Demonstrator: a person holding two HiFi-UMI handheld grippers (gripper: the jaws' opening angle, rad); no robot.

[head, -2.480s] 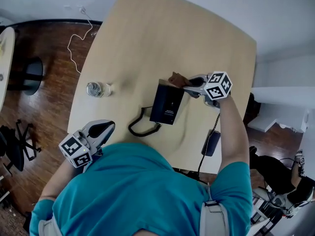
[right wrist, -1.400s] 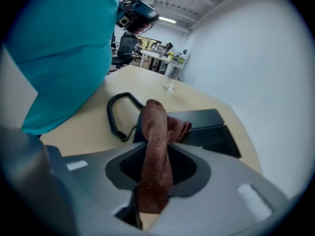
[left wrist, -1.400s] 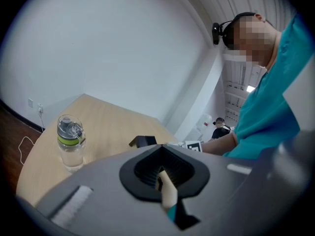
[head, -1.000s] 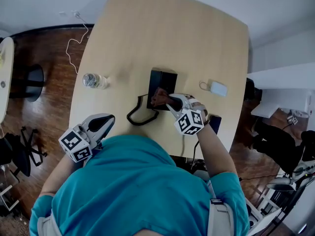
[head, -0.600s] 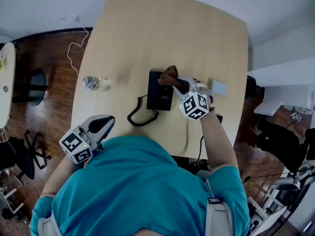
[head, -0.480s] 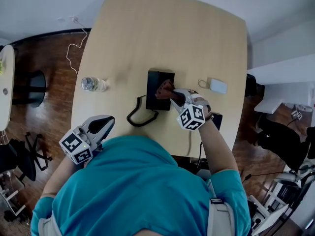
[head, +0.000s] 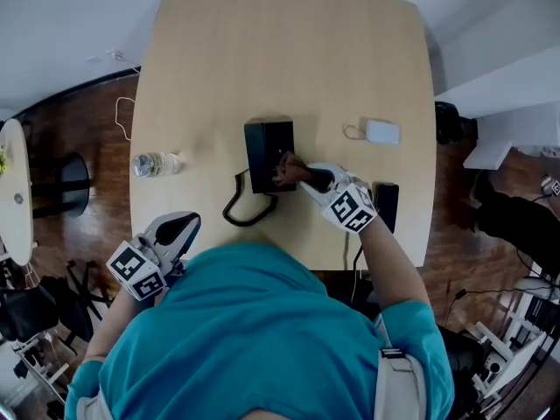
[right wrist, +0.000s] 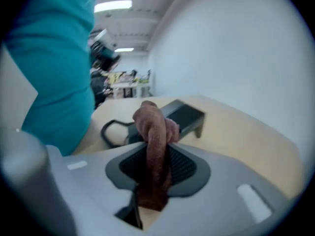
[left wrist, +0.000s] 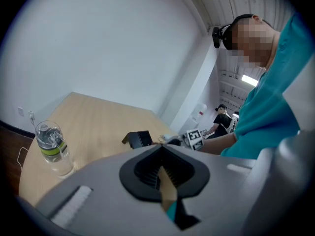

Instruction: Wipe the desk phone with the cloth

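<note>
The black desk phone (head: 267, 151) lies at the middle of the wooden table (head: 350, 59), and its curled cord (head: 238, 210) loops toward me. My right gripper (head: 299, 177) is shut on a brown cloth (head: 287, 171), which rests against the phone's right near side. In the right gripper view the cloth (right wrist: 155, 132) bunches out of the jaws of the right gripper (right wrist: 156, 149), with the phone (right wrist: 183, 116) just behind it. My left gripper (head: 178, 229) hangs shut off the table's near left edge, holding nothing. In its own view the left gripper (left wrist: 160, 154) points toward the phone (left wrist: 139, 138).
A clear water bottle (head: 155, 163) with a green label (left wrist: 50, 150) lies on the table's left side. A small white item (head: 382, 132) sits right of the phone. A black device (head: 386, 206) is at the table's near right edge. The floor around is dark wood.
The right gripper has carried the cloth back and forth over the phone, from its far right corner to its near right side. The left gripper stayed put. The head view shifted.
</note>
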